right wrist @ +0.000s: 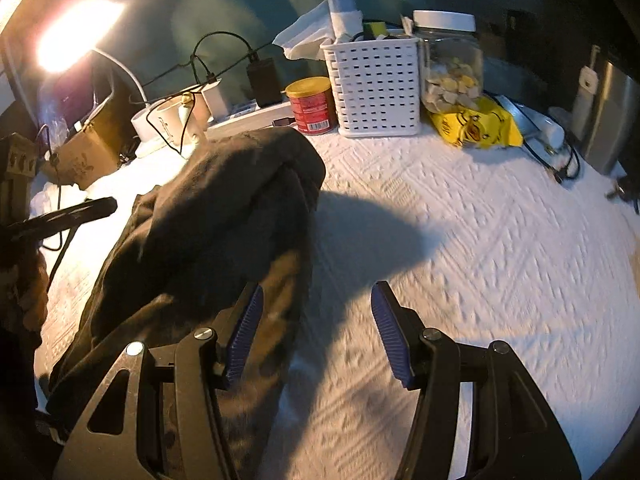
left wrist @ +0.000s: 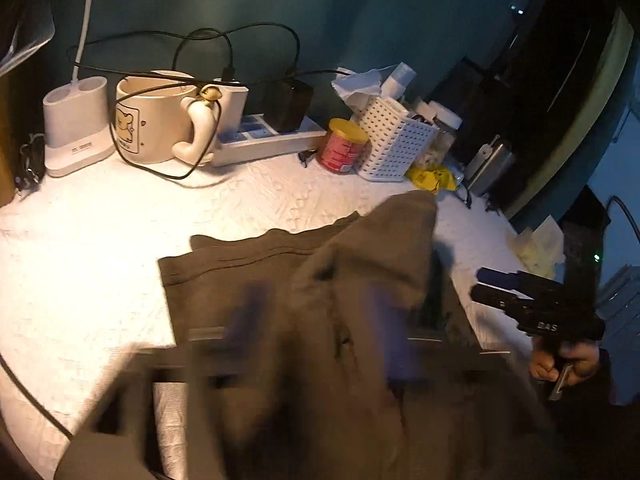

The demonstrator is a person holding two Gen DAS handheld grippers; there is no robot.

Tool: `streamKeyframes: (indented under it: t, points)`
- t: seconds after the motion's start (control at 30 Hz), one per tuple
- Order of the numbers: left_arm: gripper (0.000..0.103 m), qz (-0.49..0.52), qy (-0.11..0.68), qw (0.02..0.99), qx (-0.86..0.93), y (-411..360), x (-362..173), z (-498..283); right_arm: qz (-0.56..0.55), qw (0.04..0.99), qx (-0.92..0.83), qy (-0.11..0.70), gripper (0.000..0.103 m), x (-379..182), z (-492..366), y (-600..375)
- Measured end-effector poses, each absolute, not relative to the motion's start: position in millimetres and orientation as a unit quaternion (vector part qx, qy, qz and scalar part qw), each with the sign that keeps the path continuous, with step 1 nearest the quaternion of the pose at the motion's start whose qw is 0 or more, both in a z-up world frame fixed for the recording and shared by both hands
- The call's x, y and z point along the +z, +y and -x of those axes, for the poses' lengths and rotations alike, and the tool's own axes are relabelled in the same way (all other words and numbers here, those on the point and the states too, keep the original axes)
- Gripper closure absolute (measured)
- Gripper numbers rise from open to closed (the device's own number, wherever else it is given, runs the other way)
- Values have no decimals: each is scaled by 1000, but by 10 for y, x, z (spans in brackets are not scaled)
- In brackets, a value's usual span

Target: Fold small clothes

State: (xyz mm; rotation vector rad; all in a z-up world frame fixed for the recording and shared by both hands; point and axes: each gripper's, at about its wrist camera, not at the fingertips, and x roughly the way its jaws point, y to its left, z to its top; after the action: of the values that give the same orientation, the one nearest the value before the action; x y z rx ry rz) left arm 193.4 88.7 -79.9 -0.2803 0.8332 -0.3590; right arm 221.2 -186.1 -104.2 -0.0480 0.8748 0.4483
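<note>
A brown-olive garment lies on the white quilted table cover, with one part lifted over my left gripper, which is blurred and mostly hidden by the cloth. The garment also shows in the right wrist view, raised in a hump. My right gripper is open and empty, with blue pads apart, just right of the garment's edge. It also shows in the left wrist view, to the right of the cloth.
At the back stand a cream mug, a power strip with cables, a red can, a white perforated basket, a jar and a yellow packet. A lamp glares at left.
</note>
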Motion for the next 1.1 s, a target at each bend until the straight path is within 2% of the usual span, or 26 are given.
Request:
streamKeyframes:
  t: [0.17,0.23,0.3,0.33,0.4,0.47,0.77,1.03,1.07,1.1]
  points:
    - [22,125,421,879,-185,742,-988,-2111,23,883,212,418,43,-1011,-2356,-1782]
    - [40,109,436,874,-187,684,-1085,-2192,22,884,211,418,43,-1002,-2402,-1764]
    - [69,93,454,868,-178,668,-1188,-2264,23,883,209,419,43,-1007,-2452,-1746]
    - [74,94,455,868,-177,689,-1215,-2284,24,882,208,421,43,-1019,-2484,-1733]
    - [92,99,451,868,-183,748,-1207,-2287,24,881,208,425,43,-1040,-2541,-1707]
    - [98,101,445,869,-190,802,-1154,-2272,22,879,208,429,43,-1063,-2597,-1698]
    - [100,75,395,901,-164,1174,-687,-2115,-29,872,207,444,43,-1103,-2971,-1669]
    - [101,78,420,892,-148,1290,-943,-2174,-120,844,193,485,44,-1254,-3281,-1657]
    - [101,80,423,890,-147,1296,-984,-2190,-122,843,197,485,47,-1254,-3291,-1642]
    - [101,82,426,889,-148,1297,-1004,-2189,-126,838,206,489,61,-1264,-3305,-1623]
